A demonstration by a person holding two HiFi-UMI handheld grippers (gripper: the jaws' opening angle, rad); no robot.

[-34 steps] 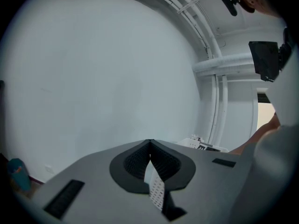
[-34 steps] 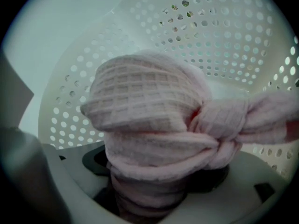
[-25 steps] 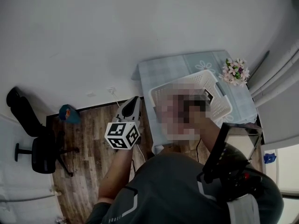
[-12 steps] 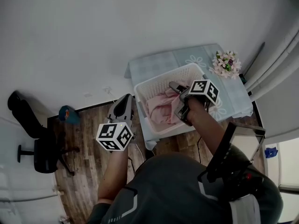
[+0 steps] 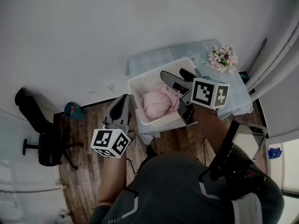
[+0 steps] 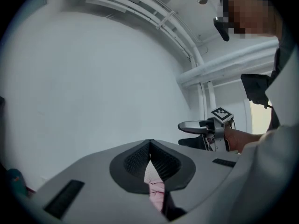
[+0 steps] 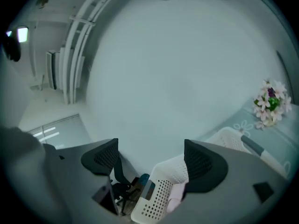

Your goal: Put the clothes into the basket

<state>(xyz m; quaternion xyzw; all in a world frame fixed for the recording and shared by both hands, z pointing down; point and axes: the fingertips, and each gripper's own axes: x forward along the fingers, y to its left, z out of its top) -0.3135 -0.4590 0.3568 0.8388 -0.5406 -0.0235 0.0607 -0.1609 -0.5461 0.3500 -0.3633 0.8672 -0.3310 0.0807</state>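
Note:
A white perforated basket point(image 5: 140, 85) stands on the table, with a bundle of pink clothes point(image 5: 158, 102) lying inside it. My right gripper point(image 5: 172, 73) hovers over the basket's right half, open, with nothing between its fingers. In the right gripper view the basket point(image 7: 161, 192) and a bit of pink cloth point(image 7: 175, 202) show low between the open right gripper point(image 7: 152, 157). My left gripper point(image 5: 124, 99) is left of the basket, above the floor, shut. In the left gripper view its pads meet point(image 6: 149, 148); a pink sliver shows in the slit below them.
The table wears a pale blue checked cloth point(image 5: 152, 62), with a bunch of flowers point(image 5: 222, 58) at its far right. A black office chair point(image 5: 44, 141) and a small blue object point(image 5: 74, 110) stand on the wooden floor at left. A white wall runs behind.
My right gripper has lifted up and back off the pink clothes, which now lie bunched in the basket. The left gripper has sunk slightly and stays shut.

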